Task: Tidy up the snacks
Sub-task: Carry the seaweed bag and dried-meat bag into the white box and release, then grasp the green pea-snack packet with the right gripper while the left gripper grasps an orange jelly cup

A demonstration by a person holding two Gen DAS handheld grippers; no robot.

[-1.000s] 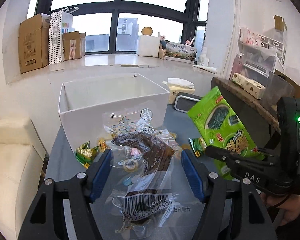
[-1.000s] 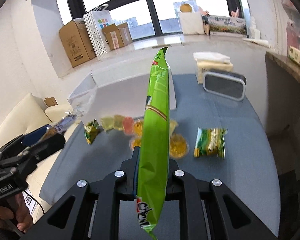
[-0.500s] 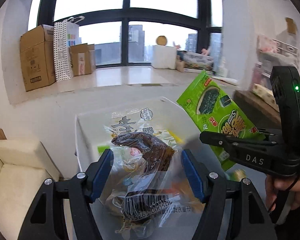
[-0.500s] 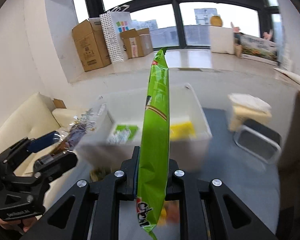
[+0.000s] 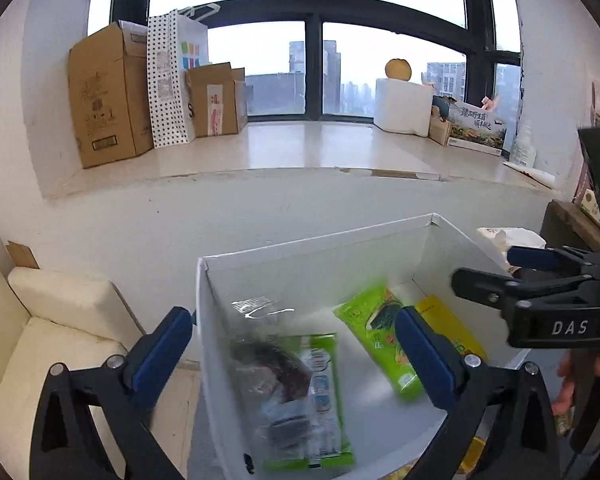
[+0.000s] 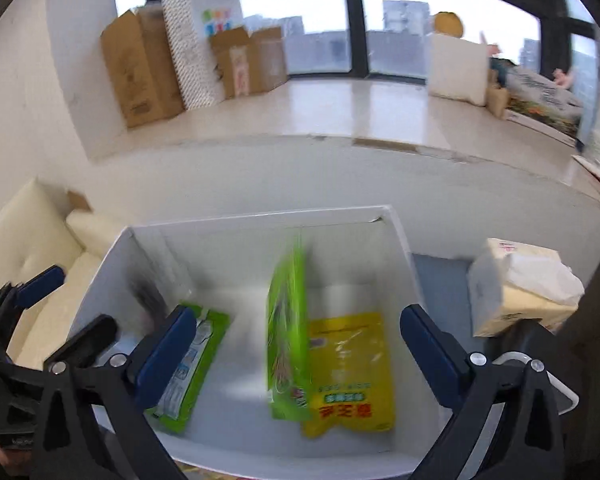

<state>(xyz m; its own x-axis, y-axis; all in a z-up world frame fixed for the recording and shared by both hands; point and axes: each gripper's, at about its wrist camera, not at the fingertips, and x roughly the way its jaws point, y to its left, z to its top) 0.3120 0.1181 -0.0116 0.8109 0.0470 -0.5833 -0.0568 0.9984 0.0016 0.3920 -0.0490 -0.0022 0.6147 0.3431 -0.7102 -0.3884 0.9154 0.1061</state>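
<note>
Both grippers hang over the open white box [image 5: 320, 240]. My left gripper [image 5: 294, 340] is opening wide. The clear packet with a dark snack [image 5: 272, 368] is loose below it, blurred, dropping into the box onto a green-and-white packet [image 5: 328, 396]. My right gripper [image 6: 298, 336] is also opening. The green seaweed packet [image 6: 288, 340] is free between its fingers, on edge and blurred, falling beside a yellow packet [image 6: 352, 372]. The left wrist view shows the seaweed packet [image 5: 380, 340] inside the box and the right gripper [image 5: 496, 276] over its right wall. The left gripper [image 6: 64, 308] shows at the right wrist view's left edge.
A cream sofa [image 5: 40, 340] stands left of the box. A tissue pack [image 6: 520, 288] and a dark framed object [image 6: 548, 364] sit to its right. Cardboard boxes [image 5: 104, 96] and a paper bag line the window sill. A hand [image 5: 580, 376] holds the right gripper.
Both grippers moved forward from the table's front to above the box. Both then opened, and the clear packet and the green seaweed packet left the jaws and are falling into the box.
</note>
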